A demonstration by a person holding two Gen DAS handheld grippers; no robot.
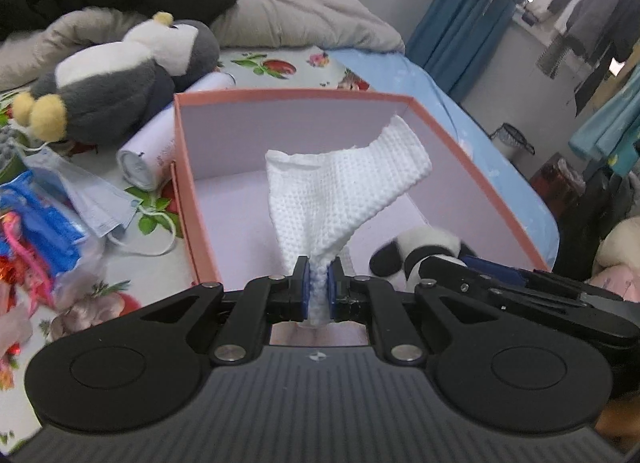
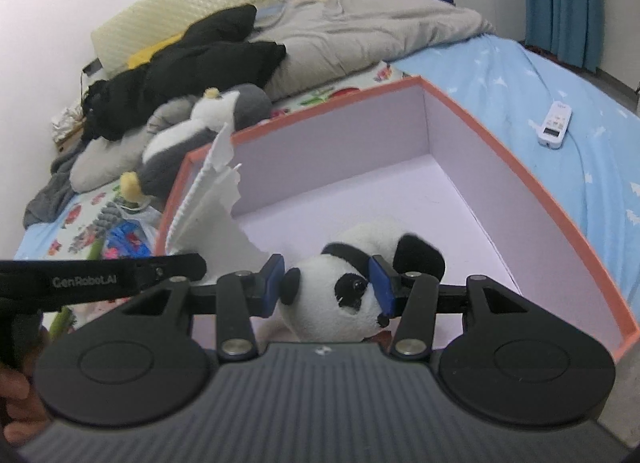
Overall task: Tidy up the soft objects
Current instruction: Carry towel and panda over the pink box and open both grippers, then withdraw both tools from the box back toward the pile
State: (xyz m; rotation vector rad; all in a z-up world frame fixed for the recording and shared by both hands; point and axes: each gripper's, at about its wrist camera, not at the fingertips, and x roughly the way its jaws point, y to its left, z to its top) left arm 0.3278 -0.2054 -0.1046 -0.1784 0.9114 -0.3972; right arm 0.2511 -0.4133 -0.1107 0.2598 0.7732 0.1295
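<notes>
White waffle-textured cloth (image 1: pixel 340 191): pinched at one bunched end by the left gripper (image 1: pixel 318 283), jaws nearly together on the fabric. The rest of the cloth fans out above the pale lilac floor of the open pink-rimmed cardboard box (image 1: pixel 188 167), towards its far right corner. Small black-and-white panda plush (image 2: pixel 340 295): clamped by the head in the right gripper (image 2: pixel 326 283), jaws part-way apart with both blue pads against the plush, over the near side of the box floor.

Risks, as judged from this position:
- The free end of the cloth stands close to the far right wall; on release it may drape over the rim instead of settling inside.
- The two grippers sit close together at the near edge of the box; a collision could jar either grip.
- The panda is rounded and compressible; it may roll once freed.

Surroundings: the box rests on a bed with a flower-print sheet (image 1: pixel 276 63). Just beside the left wall lie a white cylindrical container (image 1: pixel 160 147), a large grey-and-white penguin plush (image 1: pixel 116 87) and a pale blue face mask (image 1: pixel 84 191). A white remote control (image 2: pixel 554 125) lies on the blue sheet, well apart to the right. Nothing obstructs the box opening.
</notes>
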